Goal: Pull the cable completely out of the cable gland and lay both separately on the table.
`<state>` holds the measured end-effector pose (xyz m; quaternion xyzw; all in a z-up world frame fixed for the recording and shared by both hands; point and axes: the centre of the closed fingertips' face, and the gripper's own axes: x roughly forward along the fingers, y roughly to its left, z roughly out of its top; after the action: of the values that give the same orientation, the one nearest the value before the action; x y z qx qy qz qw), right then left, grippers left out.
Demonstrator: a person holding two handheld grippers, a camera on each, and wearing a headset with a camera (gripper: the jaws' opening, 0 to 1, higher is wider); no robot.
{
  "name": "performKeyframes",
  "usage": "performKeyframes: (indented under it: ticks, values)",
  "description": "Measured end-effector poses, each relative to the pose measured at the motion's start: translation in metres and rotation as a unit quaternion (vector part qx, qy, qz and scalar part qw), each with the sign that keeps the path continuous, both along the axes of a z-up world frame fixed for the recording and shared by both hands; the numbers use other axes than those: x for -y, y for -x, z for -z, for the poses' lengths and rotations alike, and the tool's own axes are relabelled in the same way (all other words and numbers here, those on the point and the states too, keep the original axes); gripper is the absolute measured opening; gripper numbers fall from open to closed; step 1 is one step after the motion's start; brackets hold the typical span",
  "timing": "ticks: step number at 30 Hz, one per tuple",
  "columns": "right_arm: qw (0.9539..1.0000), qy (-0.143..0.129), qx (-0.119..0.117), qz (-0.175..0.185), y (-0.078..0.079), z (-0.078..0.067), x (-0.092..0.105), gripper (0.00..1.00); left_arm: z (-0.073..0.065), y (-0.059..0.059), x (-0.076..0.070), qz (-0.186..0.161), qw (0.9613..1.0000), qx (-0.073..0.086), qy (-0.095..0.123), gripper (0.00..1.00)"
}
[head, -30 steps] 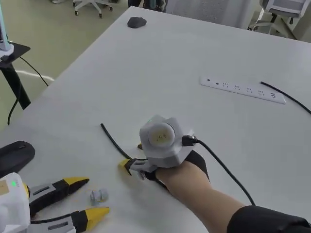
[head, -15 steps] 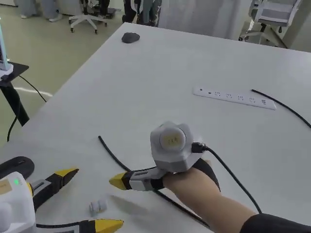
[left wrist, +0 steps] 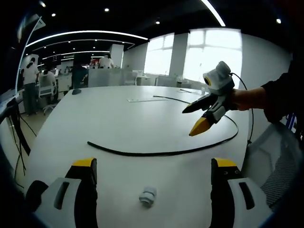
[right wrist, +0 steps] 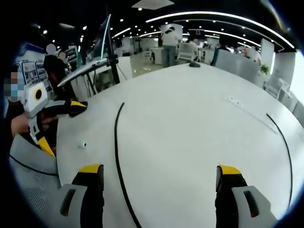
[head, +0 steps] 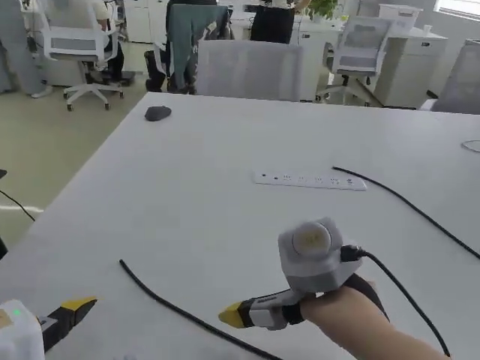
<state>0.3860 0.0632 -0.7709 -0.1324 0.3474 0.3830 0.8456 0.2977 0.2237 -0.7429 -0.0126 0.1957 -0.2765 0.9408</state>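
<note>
Left gripper (left wrist: 154,164) stands spread wide, its yellow-tipped jaws rising at the bottom of its own view with nothing pinched; between them, at low centre, the gland (left wrist: 147,195) lies on the bench (left wrist: 142,114), touching neither jaw; the right gripper (right wrist: 160,169) is likewise spread and empty, and in the head view it hangs above the bench at lower centre, held in a hand (head: 349,315).

The cable (left wrist: 156,153) lies just beyond the gland and apart from it, a long shallow arc across the middle of the left gripper view; the two pieces look to lie separately, so I judge the task done or very nearly so.

The gland is a small, stubby, pale grey piece, seemingly plastic; I judge it light and apt to roll or skid, best taken across its body with a gentle squeeze; its thread is too small to make out. The cable is thin, black and smooth-jacketed, with one free end at the left of the head view; I judge it light and limp yet springy enough to hold its curve, likely slippery, best pinched squarely a little in from an end.

Further out, a white power strip (head: 309,180) lies at mid-frame in the head view; a second black lead (head: 405,201) begins beside its right end and runs to the right edge; a mouse (head: 157,113) sits toward the upper left; office chairs (head: 71,45) stand along the top.
</note>
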Motion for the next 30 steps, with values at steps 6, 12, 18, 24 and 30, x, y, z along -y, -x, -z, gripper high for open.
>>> performKeyframes:
  ticks: [6, 12, 18, 24, 30]
  values:
    - [0.9969, -0.026, -0.015, 0.073, 0.016, -0.027, 0.071, 0.99, -0.015, -0.005, 0.014, 0.001, 0.9999, -0.001, 0.016, 1.0]
    - [0.9909, -0.021, -0.029, 0.13, 0.045, -0.034, 0.137, 0.99, -0.02, -0.003, 0.027, -0.003, 0.9987, -0.049, 0.016, 1.0]
    - [0.988, -0.009, 0.005, 0.154, 0.066, -0.027, 0.184, 0.99, -0.022, -0.004, 0.034, 0.006, 0.9987, -0.043, -0.025, 1.0]
    - [0.9772, -0.059, 0.018, 0.203, 0.071, -0.035, 0.203, 0.99, -0.036, -0.008, 0.044, 0.001, 0.9999, -0.014, 0.003, 1.0]
    - [0.9674, -0.107, -0.002, 0.23, 0.073, -0.037, 0.209, 0.99, -0.028, -0.008, 0.046, 0.003, 0.9995, -0.024, -0.019, 1.0]
